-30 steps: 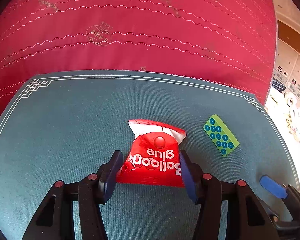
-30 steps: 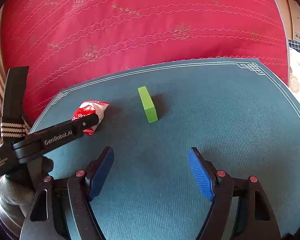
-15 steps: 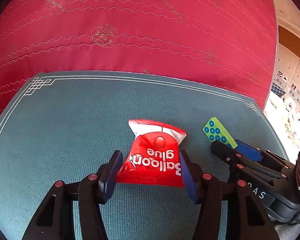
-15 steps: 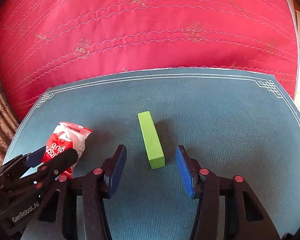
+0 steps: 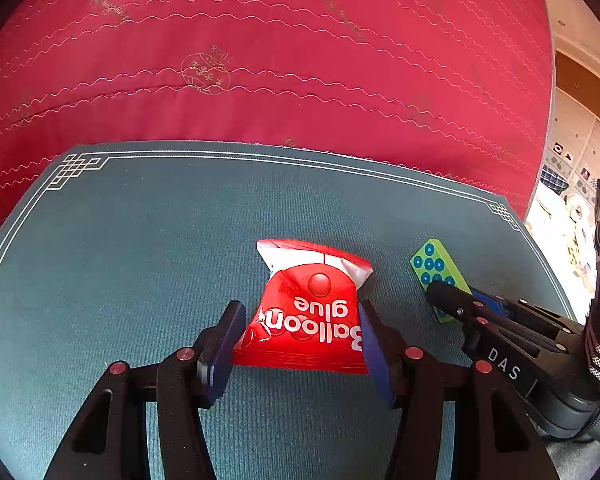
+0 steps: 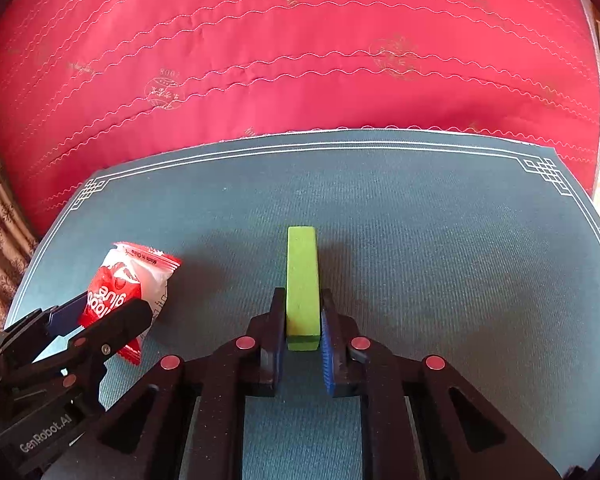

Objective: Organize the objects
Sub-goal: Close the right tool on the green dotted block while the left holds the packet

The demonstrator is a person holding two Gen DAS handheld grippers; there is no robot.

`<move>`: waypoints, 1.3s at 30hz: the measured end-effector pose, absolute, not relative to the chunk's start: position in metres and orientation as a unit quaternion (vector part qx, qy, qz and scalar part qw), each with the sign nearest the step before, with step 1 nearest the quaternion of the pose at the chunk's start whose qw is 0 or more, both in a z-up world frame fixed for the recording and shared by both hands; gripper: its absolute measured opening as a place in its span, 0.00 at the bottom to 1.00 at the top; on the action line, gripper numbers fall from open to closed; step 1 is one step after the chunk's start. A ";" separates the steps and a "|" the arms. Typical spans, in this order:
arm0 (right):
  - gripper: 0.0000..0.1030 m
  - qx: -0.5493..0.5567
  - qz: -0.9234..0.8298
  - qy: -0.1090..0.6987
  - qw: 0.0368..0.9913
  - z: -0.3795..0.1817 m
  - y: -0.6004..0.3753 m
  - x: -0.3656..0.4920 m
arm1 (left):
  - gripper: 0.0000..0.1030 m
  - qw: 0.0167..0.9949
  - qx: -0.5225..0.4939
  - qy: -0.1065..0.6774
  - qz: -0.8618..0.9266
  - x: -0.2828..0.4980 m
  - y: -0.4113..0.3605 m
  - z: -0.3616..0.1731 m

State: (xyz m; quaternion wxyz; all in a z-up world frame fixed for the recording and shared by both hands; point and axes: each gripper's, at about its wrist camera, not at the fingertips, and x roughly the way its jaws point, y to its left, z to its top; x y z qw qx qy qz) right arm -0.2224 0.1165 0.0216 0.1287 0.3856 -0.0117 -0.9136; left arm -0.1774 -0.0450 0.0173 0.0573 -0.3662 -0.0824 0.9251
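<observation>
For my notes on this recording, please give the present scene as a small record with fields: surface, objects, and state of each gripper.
surface: teal woven mat with white border, lying on a red quilted cover
object 1: red and white foil packet printed "Balloon glue"
object 2: green rectangular block with blue dots, standing on its long edge
left gripper: pads against both sides of the packet
right gripper: jaws have just closed on the block's near end
objects apart: yes, not touching

Your right hand-held gripper (image 6: pixel 303 330), angled down, has just closed its blue pads on the green block (image 6: pixel 302 284), while your left hand-held gripper (image 5: pixel 298 346), also tilted downward, has its jaws pressed against the red packet (image 5: pixel 308 316).
</observation>
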 end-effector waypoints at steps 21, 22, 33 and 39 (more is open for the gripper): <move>0.15 0.401 -0.905 -0.022 0.138 0.015 0.147 -0.109 | 0.58 0.062 -0.365 -0.086 0.925 -0.173 -0.045 0.018; 0.15 0.401 -0.906 -0.018 0.136 0.014 0.146 -0.108 | 0.58 0.062 -0.366 -0.085 0.925 -0.172 -0.044 0.018; 0.16 0.397 -0.911 -0.011 0.113 0.014 0.137 -0.126 | 0.58 0.063 -0.366 -0.062 0.926 -0.168 -0.035 0.018; 0.15 0.392 -0.914 -0.013 0.106 0.019 0.140 -0.118 | 0.58 0.077 -0.365 -0.053 0.926 -0.164 -0.020 0.021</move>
